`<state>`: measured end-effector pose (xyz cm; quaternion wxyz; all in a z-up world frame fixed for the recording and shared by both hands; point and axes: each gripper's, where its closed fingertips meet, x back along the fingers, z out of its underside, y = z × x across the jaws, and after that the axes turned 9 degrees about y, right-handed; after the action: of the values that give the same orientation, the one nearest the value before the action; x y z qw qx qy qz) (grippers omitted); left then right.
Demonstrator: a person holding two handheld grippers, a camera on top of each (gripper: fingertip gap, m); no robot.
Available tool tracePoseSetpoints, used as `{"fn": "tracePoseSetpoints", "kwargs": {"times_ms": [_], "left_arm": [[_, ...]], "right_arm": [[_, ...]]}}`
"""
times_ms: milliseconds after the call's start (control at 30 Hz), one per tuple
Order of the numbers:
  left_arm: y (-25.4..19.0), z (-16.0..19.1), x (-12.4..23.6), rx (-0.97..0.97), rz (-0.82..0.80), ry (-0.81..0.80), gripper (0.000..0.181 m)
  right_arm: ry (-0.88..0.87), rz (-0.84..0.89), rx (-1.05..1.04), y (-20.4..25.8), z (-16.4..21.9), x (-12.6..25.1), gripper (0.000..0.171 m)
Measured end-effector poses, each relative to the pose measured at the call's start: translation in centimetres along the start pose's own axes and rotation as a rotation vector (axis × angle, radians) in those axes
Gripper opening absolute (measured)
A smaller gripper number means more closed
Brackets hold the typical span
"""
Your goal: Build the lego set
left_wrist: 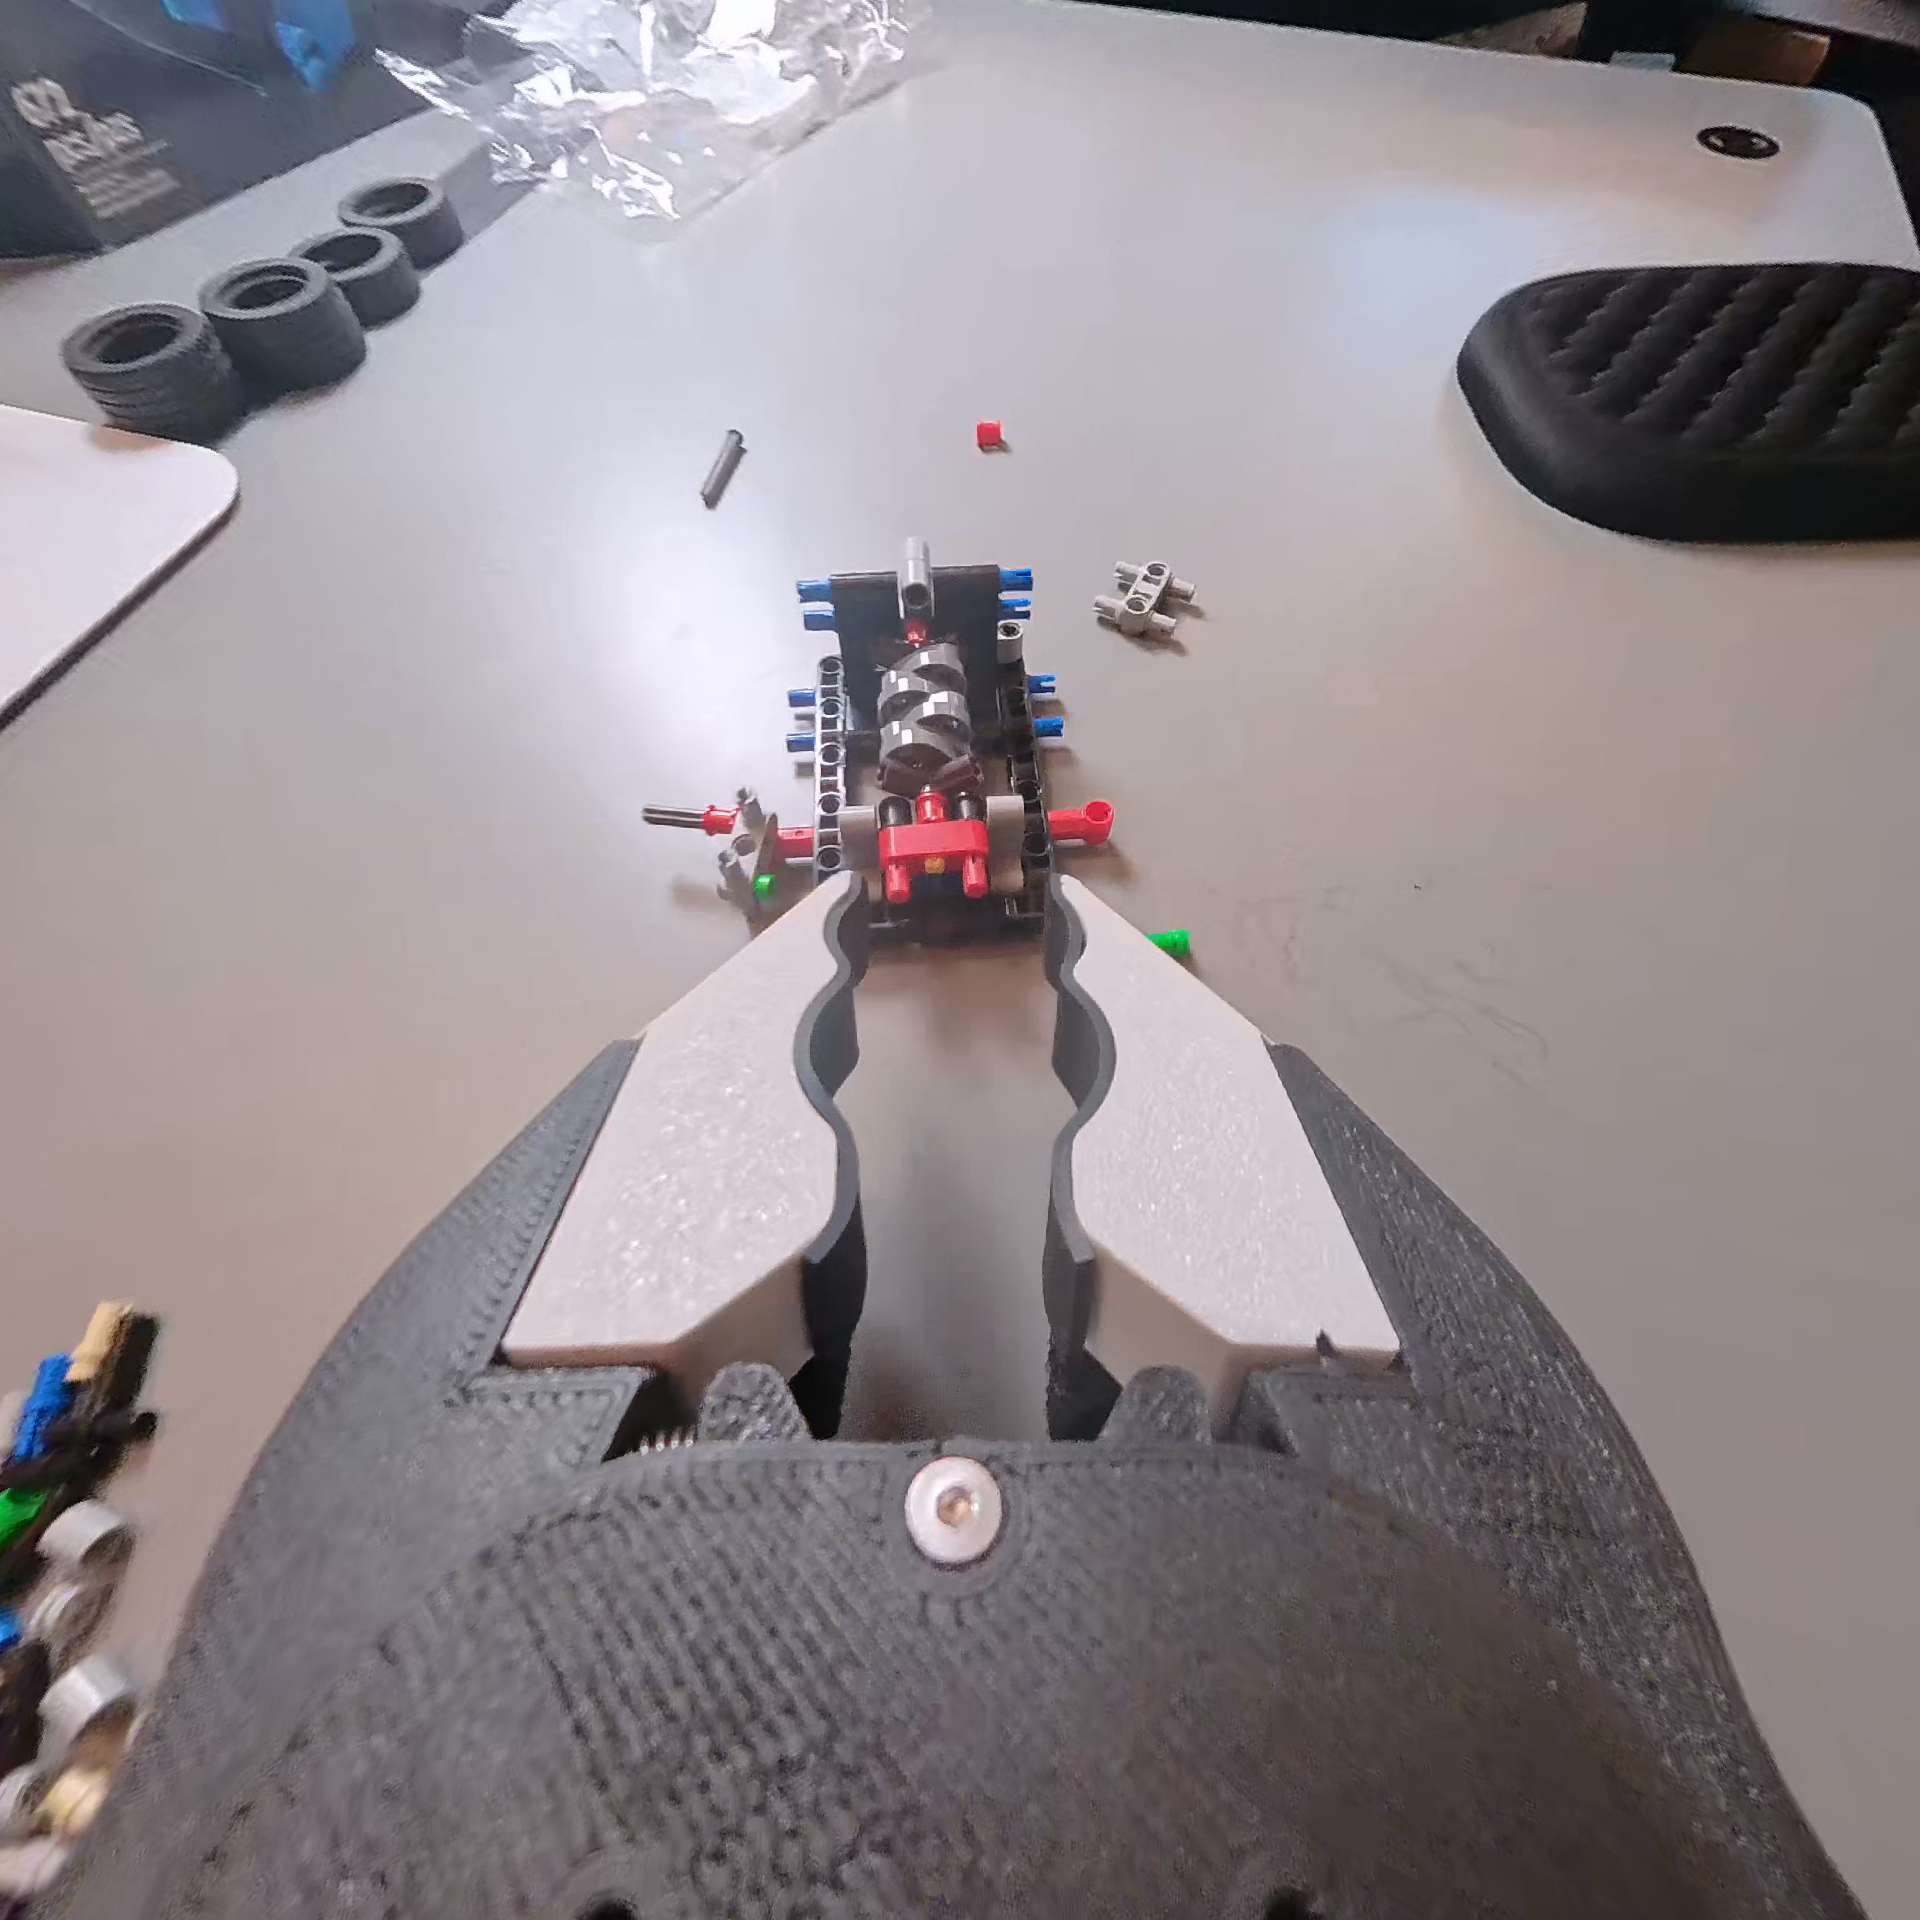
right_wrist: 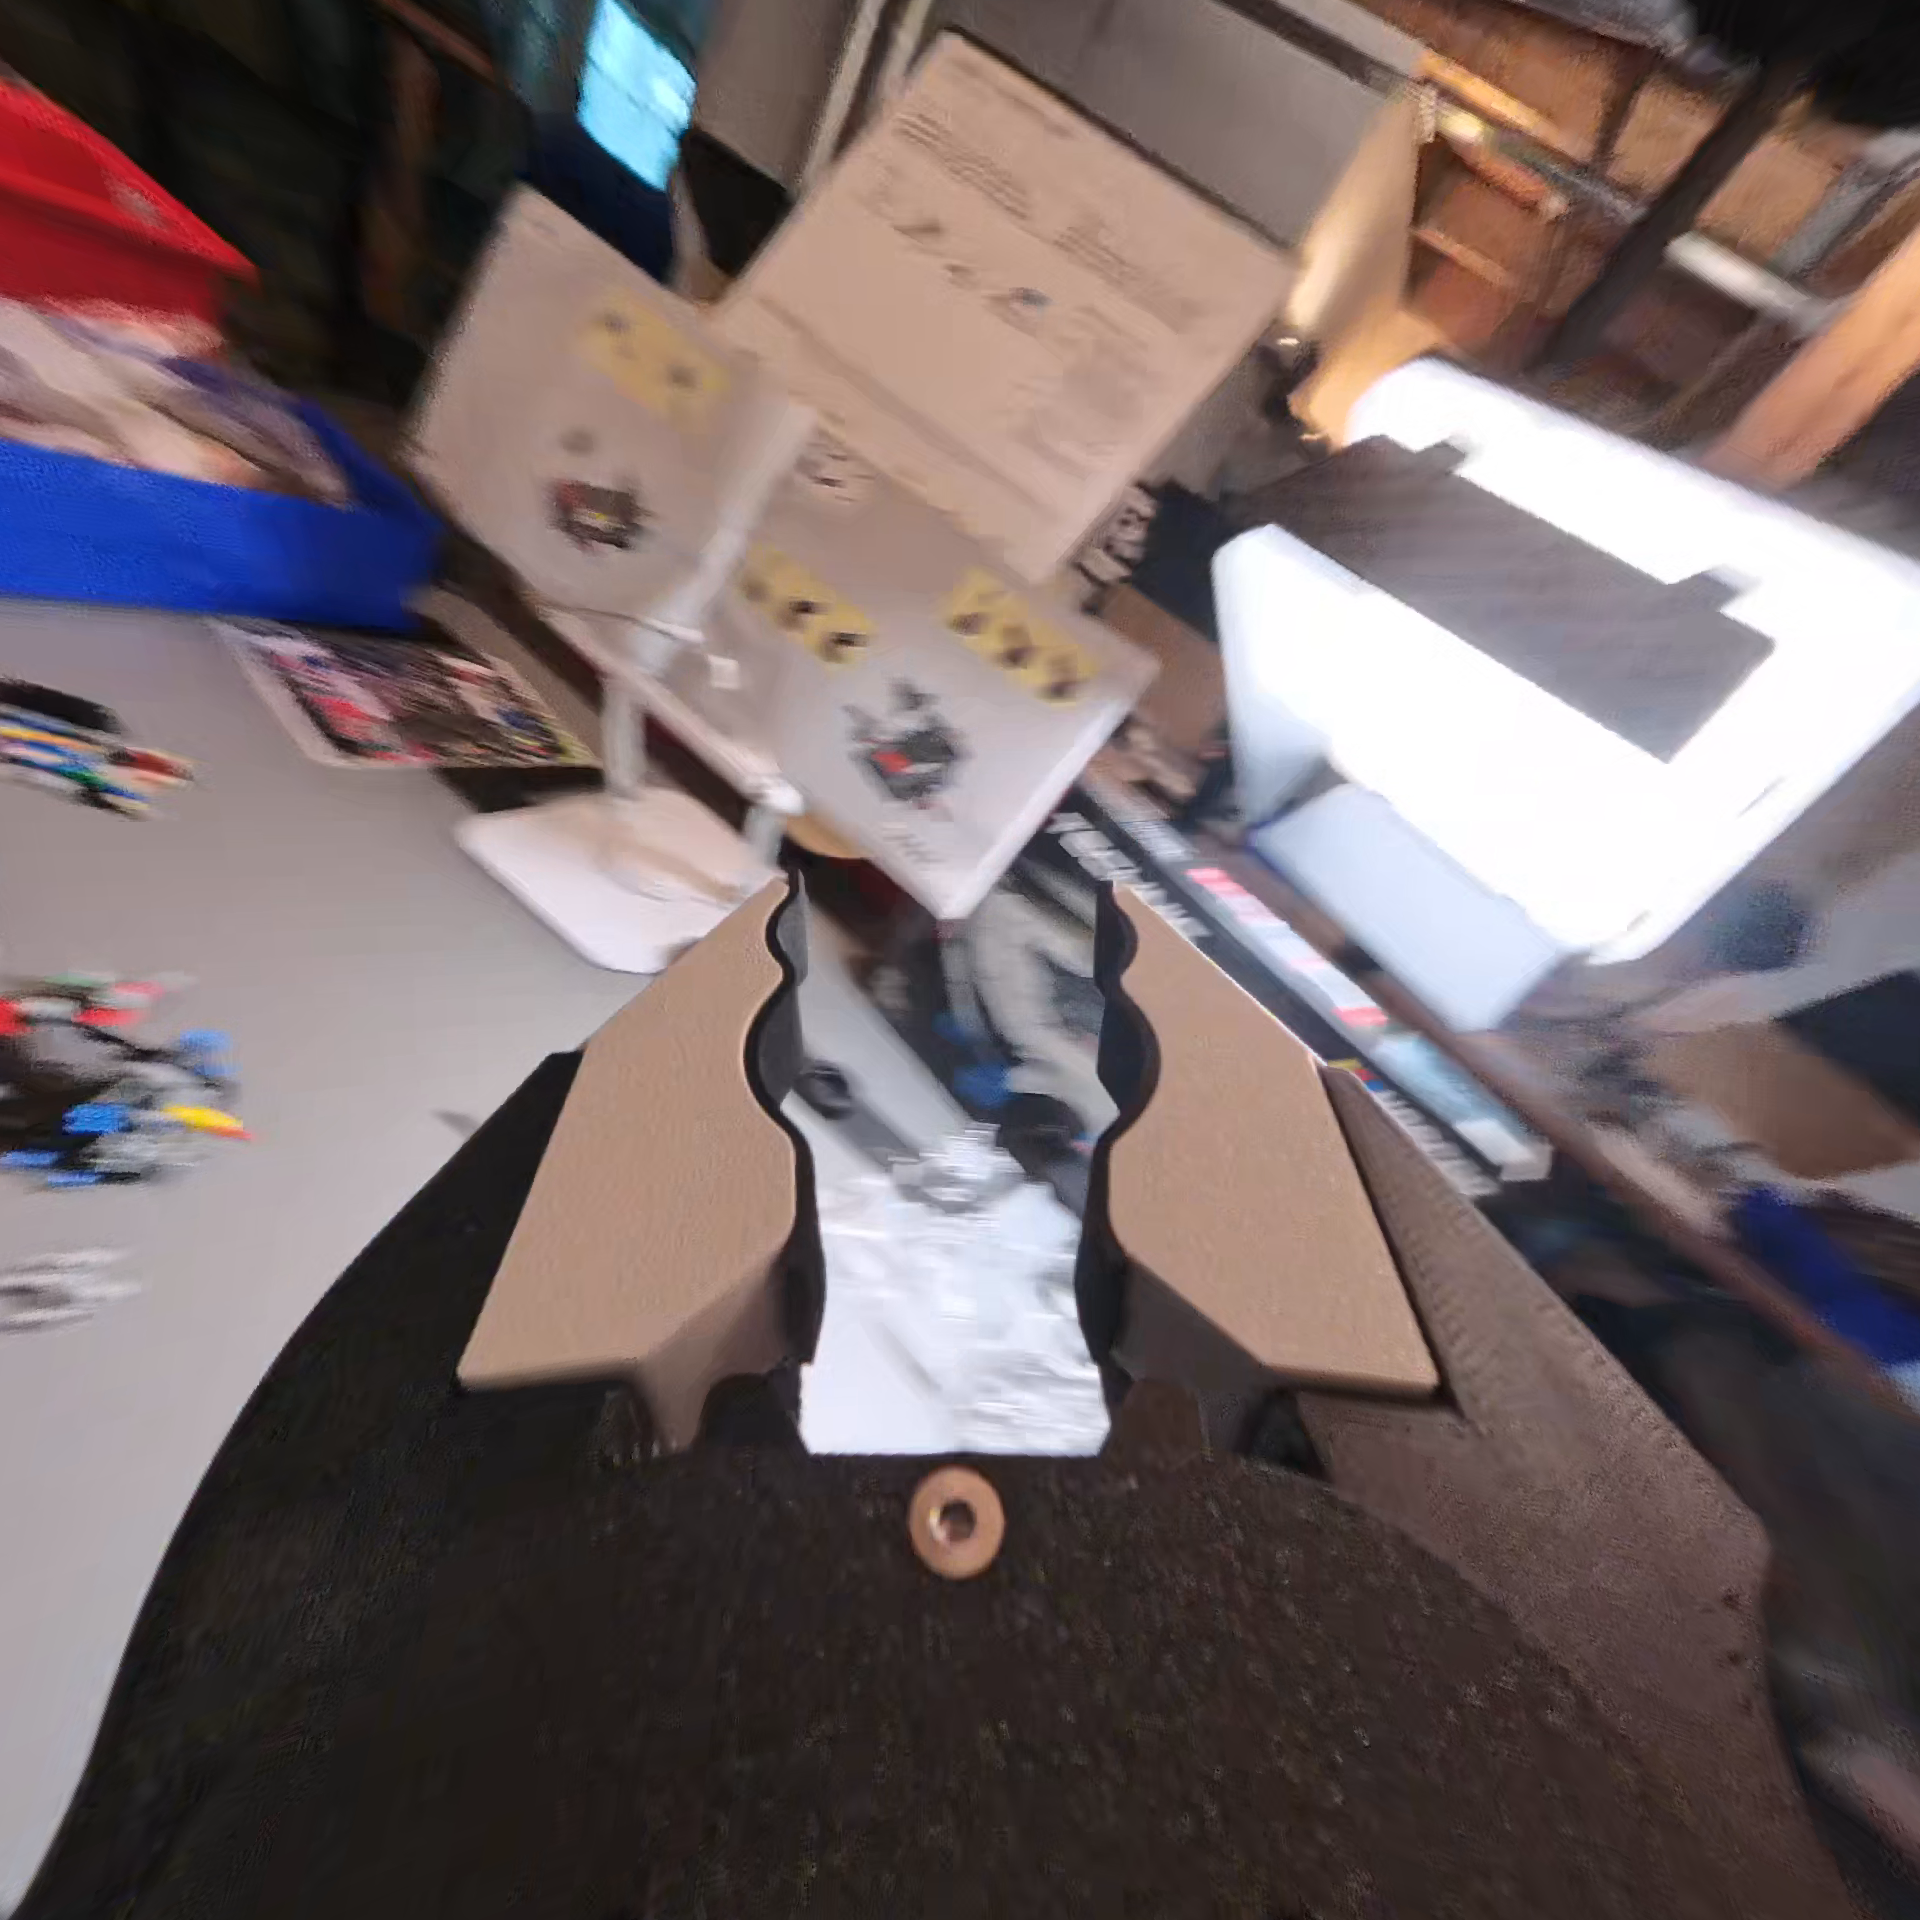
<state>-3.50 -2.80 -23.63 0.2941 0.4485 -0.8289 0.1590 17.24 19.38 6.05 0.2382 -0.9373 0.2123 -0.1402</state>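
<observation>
On the grey table (left_wrist: 1299,260), my left gripper (left_wrist: 951,904) reaches the near end of the half-built model (left_wrist: 930,727), which lies flat and lengthwise along the line of the fingers. I read that alignment as deliberate: held end-on, the frame can be steadied while the other hand fetches a part. The fingers stand wide, one tip at each near corner of the frame, touching or just short of it; from this angle I cannot say whether they press on it. Nothing is lifted. To the left, four black tyres (left_wrist: 260,301) wait in a row near crumpled clear wrapping (left_wrist: 665,94), apparently set aside for later. Loose pieces lie around the model: a grey connector (left_wrist: 1146,597) near its far right corner, a black pin (left_wrist: 721,468) and a small red piece (left_wrist: 991,434) beyond it, a green peg (left_wrist: 1172,941) just beside my right-hand fingertip.

My right gripper (right_wrist: 951,914) is raised off the table and tilted, fingers wide and empty, pointing toward the instruction booklet (right_wrist: 935,727) propped on a white stand (right_wrist: 623,883). That view is heavily blurred, so the sorted heaps of parts (right_wrist: 114,1081) at its left are only coloured smears.
</observation>
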Motion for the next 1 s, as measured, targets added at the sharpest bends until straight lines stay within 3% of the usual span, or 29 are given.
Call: {"fn": "tracePoseSetpoints", "kwargs": {"times_ms": [167, 300, 600, 700, 833, 1000], "left_arm": [[-0.2, 0.5, -2.2, -0.025, 0.046, 0.069, 0.037], [0.9, 0.3, -3.3, -0.083, 0.018, 0.102, 0.023], [3.2, -1.0, -4.8, -0.138, 0.024, 0.095, 0.022], [3.6, -2.1, -3.2, -0.132, -0.007, 0.031, 0.034], [0.2, -2.2, 0.1, -0.173, 0.111, -0.019, 0.018], [-4.2, 1.5, -0.8, -0.262, 0.244, 0.127, 0.019]], "right_arm": [[-0.087, -0.382, -0.347, 18.5, 5.1, -3.5, 0.053], [0.01, -0.532, -0.321, 26.4, 7.9, -6.9, 0.054], [0.188, -0.615, -0.168, 30.1, 13.3, -8.3, 0.057], [0.185, -0.654, -0.182, 30.8, 13.3, -7.8, 0.056], [0.166, -0.682, -0.159, 31.1, 13.1, -7.1, 0.056], [0.148, -0.712, -0.156, 31.1, 12.9, -6.5, 0.054]]}}
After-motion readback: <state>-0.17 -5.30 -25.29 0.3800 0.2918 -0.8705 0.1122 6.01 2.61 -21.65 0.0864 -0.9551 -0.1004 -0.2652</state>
